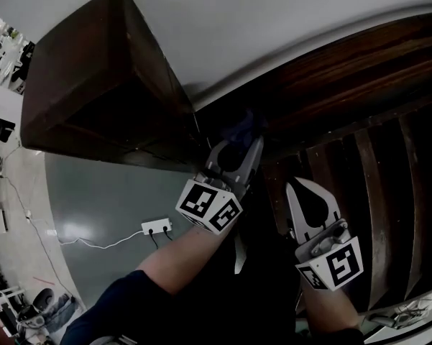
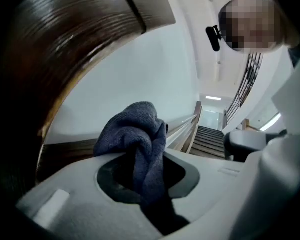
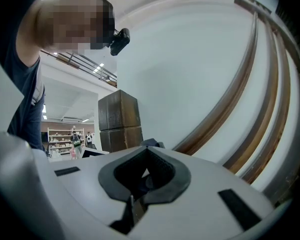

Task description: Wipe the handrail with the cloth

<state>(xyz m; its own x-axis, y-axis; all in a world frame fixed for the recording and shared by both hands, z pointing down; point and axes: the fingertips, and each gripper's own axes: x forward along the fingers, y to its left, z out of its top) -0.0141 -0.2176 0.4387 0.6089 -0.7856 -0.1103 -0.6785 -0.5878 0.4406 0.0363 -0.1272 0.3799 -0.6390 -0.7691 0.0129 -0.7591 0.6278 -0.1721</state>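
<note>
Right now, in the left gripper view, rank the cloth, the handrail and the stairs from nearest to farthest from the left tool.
1. The cloth: clamped between the jaws of the left tool, bunched up at their tips.
2. The handrail: dark curved wood at the upper left, close above the cloth.
3. The stairs: far back, right of centre.
</note>
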